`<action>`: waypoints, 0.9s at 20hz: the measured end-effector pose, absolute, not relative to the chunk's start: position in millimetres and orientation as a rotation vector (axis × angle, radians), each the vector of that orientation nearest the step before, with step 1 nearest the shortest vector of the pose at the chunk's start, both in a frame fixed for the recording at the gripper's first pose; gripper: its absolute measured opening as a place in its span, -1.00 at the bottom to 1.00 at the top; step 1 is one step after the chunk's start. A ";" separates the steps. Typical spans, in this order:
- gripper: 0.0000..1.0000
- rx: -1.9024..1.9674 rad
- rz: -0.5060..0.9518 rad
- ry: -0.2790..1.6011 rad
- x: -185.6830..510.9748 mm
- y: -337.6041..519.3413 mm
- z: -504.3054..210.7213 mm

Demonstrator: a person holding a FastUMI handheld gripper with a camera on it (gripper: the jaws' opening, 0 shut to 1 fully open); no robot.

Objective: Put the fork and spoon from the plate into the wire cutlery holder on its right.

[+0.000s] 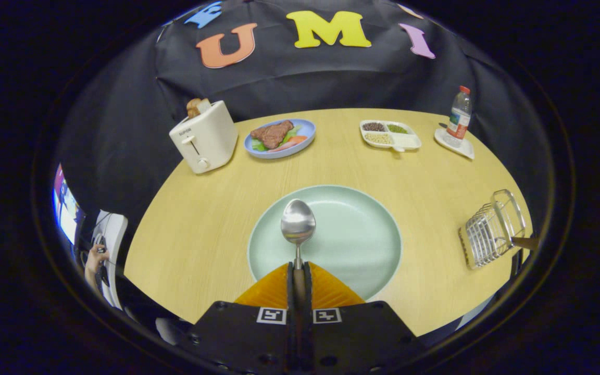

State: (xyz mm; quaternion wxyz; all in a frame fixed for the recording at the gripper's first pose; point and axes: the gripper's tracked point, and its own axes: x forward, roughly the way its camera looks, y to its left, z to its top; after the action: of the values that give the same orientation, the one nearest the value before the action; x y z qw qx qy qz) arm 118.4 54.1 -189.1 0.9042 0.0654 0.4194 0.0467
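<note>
A round light-wood table (201, 219) fills the middle of the booth. Behind the table hangs a wall of black draped cloth (289, 78), falling in soft folds. Off the table's left side a bright lit screen (65, 208) glows beside a white chair-like frame (112, 234). Even light falls on the tabletop.

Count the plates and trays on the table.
4: the green plate under the spoon held in the tongs, the blue plate by the toaster, the divided tray, the small tray under the bottle.
</note>
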 end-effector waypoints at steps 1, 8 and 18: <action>-0.93 0.138 0.095 0.850 116.2 47.0 -181.3; -0.92 0.154 0.046 0.746 109.2 -26.8 -129.8; -0.93 0.174 -0.078 0.626 94.1 -153.1 -82.7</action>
State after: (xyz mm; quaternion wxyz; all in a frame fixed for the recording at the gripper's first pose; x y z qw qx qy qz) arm 94.1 -153.1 -82.7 0.9470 0.0854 0.3073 -0.0382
